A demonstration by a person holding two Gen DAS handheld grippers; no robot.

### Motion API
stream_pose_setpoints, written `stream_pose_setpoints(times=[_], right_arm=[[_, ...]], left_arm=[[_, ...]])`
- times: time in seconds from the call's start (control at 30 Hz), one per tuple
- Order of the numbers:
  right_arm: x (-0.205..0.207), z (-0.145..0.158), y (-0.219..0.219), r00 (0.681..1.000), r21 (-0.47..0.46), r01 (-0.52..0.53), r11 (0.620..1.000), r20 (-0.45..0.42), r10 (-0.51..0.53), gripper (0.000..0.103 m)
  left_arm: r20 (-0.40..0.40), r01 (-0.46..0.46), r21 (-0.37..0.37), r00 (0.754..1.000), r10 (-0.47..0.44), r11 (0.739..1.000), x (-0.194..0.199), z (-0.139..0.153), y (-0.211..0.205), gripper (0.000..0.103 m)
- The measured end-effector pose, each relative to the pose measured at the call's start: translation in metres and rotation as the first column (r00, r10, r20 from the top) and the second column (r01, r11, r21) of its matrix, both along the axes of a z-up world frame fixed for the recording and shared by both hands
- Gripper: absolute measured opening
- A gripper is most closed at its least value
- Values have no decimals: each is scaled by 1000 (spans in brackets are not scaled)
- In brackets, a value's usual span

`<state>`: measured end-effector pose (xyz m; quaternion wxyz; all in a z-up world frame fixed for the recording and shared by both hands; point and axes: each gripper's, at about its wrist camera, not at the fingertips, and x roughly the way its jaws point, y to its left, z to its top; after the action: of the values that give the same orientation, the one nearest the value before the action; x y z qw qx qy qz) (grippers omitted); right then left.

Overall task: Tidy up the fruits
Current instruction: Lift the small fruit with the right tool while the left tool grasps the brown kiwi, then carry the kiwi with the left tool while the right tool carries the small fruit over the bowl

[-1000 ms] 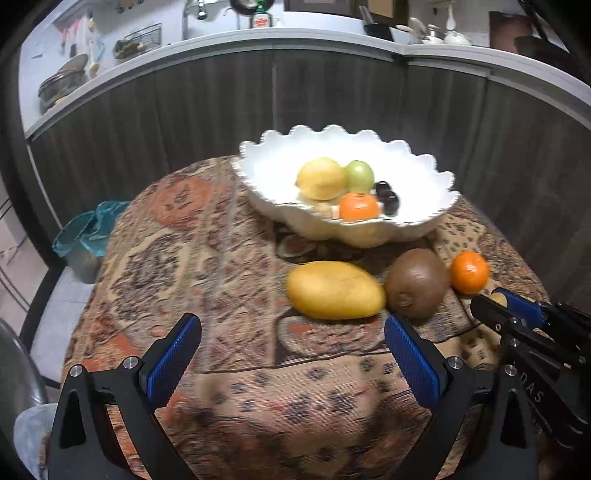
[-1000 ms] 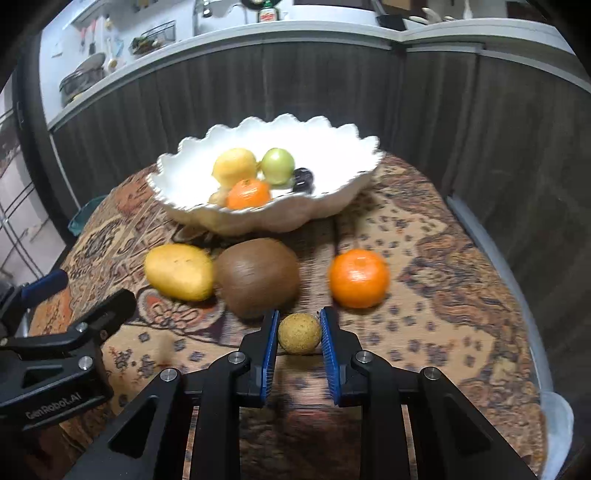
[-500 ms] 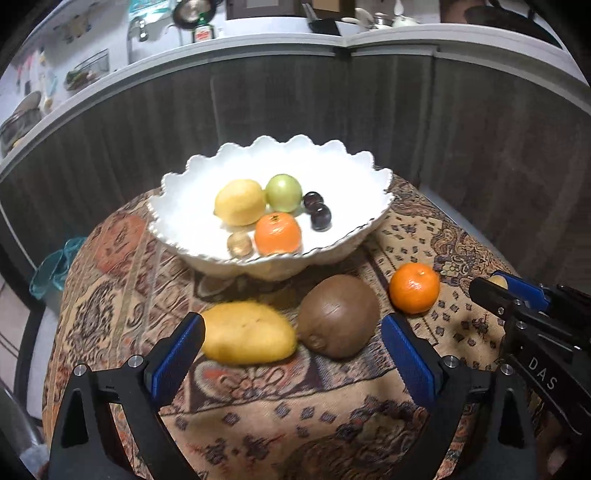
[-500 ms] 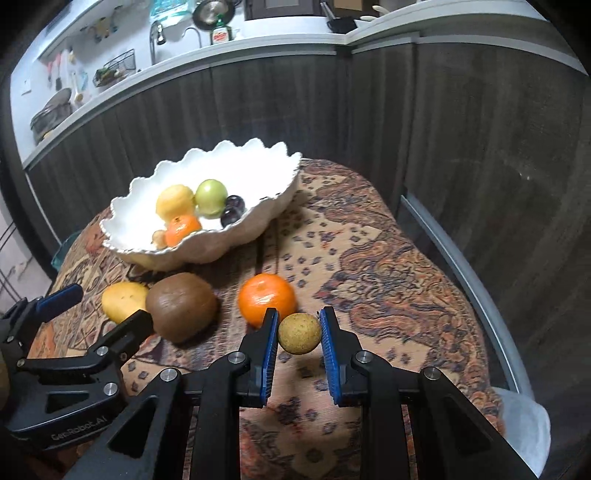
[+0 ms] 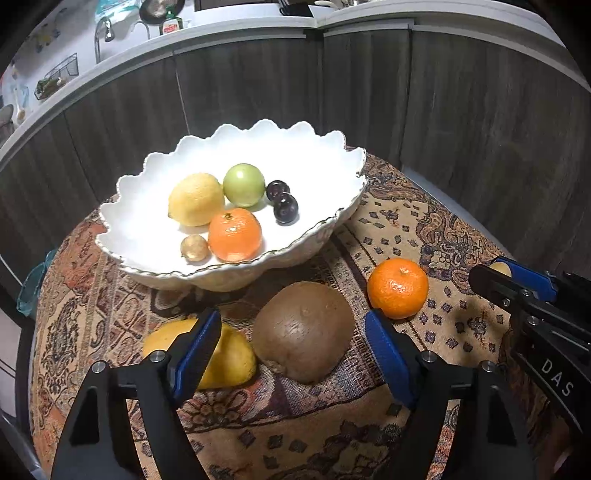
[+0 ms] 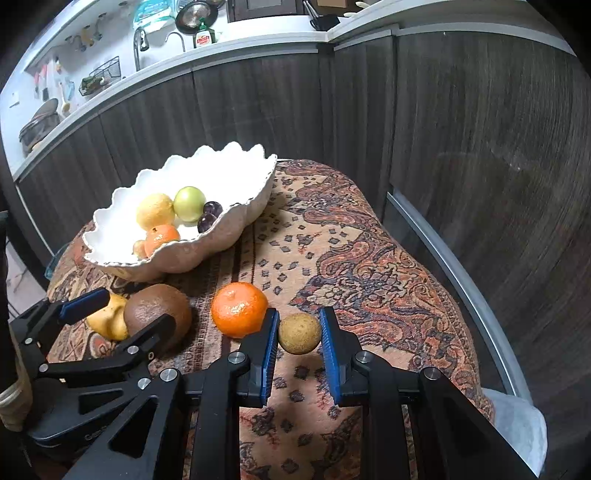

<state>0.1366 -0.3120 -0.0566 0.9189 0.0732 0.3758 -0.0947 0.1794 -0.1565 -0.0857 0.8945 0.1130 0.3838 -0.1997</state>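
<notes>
A white scalloped bowl [image 5: 325, 229] [image 6: 236, 229] holds a lemon [image 5: 195, 199], a green fruit [image 5: 243, 184], two dark plums [image 5: 285, 207], a mandarin [image 5: 235, 234] and a small tan fruit [image 5: 194, 247]. On the cloth in front lie a yellow mango [image 5: 229, 358], a brown kiwi [image 5: 303, 330] [image 6: 155, 314] and a second mandarin [image 5: 398, 288] [image 6: 239, 309]. My left gripper [image 5: 291, 350] is open, its jaws either side of the kiwi. My right gripper [image 6: 298, 334] is shut on a small round tan fruit [image 6: 299, 333], held above the cloth.
The round table carries a patterned cloth [image 6: 369, 266]. Dark wood panelling [image 5: 461, 129] rises close behind and to the right, topped by a counter with a sink and dish soap [image 6: 203, 35]. A metal rail [image 6: 461, 288] runs along the table's right edge.
My left gripper has moved forward and right, from facing the mango to straddling the kiwi. My right gripper has lifted the small tan fruit off the cloth and swung right.
</notes>
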Motion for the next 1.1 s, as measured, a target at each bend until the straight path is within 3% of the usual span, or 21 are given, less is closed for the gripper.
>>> stream_pose_setpoints(times=[0.2, 0.4, 0.6, 1.1], right_arm=[[4, -5, -4, 1000, 3, 10, 1000, -9, -10, 24], [8, -12, -7, 1000, 13, 13, 1000, -22, -13, 24], [11, -17, -10, 999, 17, 19, 1000, -31, -19, 24], [8, -13, -8, 1000, 10, 18, 1000, -19, -18, 24]], left_arm=[[-33, 16, 16, 999, -15, 1000, 8, -10, -5, 80], [-72, 26, 24, 997, -25, 999, 15, -22, -10, 69], [-52, 13, 39, 999, -10, 999, 15, -24, -9, 63], [-55, 12, -1, 998, -12, 1000, 9, -17, -3, 62]])
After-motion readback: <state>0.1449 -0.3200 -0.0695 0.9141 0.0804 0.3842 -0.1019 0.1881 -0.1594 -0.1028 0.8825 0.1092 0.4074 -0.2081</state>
